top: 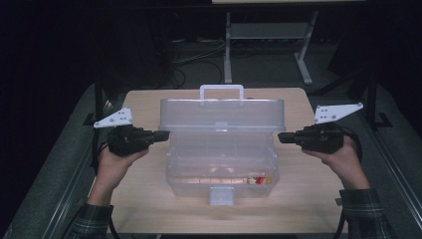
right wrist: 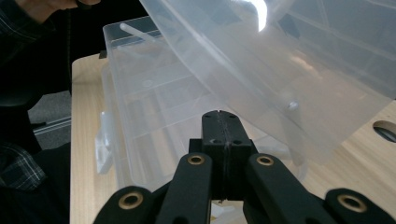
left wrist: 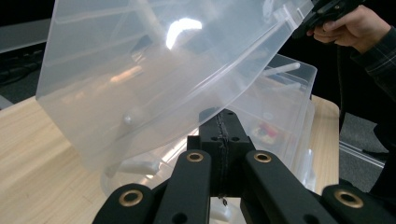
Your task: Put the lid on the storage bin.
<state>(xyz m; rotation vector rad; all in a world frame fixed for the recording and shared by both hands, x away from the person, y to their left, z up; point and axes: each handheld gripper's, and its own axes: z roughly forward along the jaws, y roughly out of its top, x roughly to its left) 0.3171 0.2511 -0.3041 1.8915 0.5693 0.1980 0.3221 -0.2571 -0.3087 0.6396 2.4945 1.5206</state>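
Note:
A clear plastic toolbox (top: pixel 221 169) stands mid-table with its lid (top: pixel 221 114) raised partway, its white handle (top: pixel 221 92) at the far side. Small red and yellow items (top: pixel 257 180) lie in the base at the right. My left gripper (top: pixel 166 134) is shut, and its tip meets the lid's left end. My right gripper (top: pixel 281 137) is shut at the lid's right end. In the left gripper view the joined jaws (left wrist: pixel 219 116) sit just under the tilted lid (left wrist: pixel 140 70). The right gripper view has the shut jaws (right wrist: pixel 220 116) below the lid (right wrist: pixel 289 56), with the base (right wrist: pixel 149 102) beyond.
The wooden table (top: pixel 149 209) has bare room left, right and in front of the box. A front latch (top: pixel 221 195) hangs over the base's near wall. Beyond the table are another table's white legs (top: pixel 228 50) and floor cables (top: pixel 194 55).

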